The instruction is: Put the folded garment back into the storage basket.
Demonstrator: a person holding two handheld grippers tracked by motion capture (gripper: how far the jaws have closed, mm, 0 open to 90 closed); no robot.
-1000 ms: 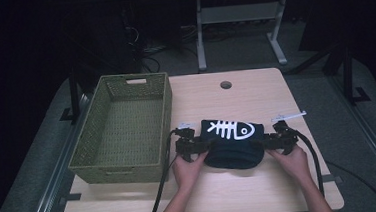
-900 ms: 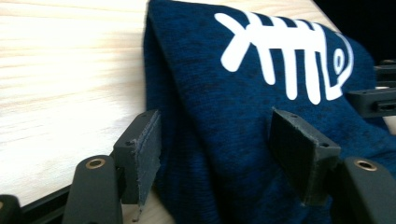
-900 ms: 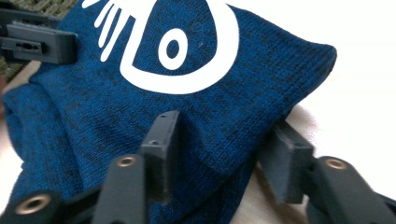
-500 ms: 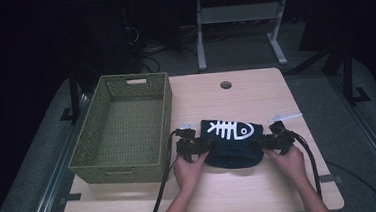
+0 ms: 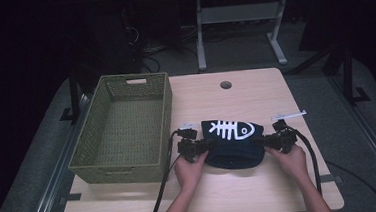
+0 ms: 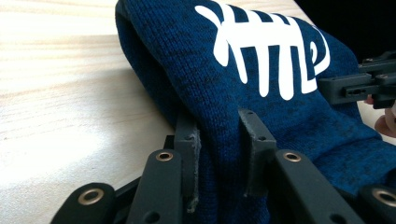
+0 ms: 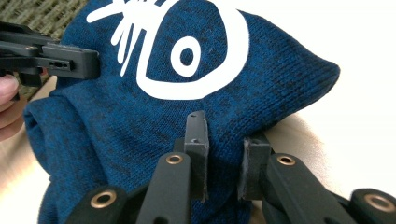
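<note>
Both grippers are pinching the blue knit hat [image 5: 232, 143].
Left gripper [image 6: 219, 140] and right gripper [image 7: 224, 149] are each clamping opposite hat edges, right of the wicker basket [image 5: 122, 128].

Knit hat [image 6: 280, 112]: cropped in my left gripper view, fish-bone print [image 7: 187, 51] cut off (right gripper view); small white item [image 5: 289, 115] unidentifiable.

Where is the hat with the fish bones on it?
In the high view the blue hat lies on the table, right of the green basket, pinched between the left gripper and right gripper.
</note>
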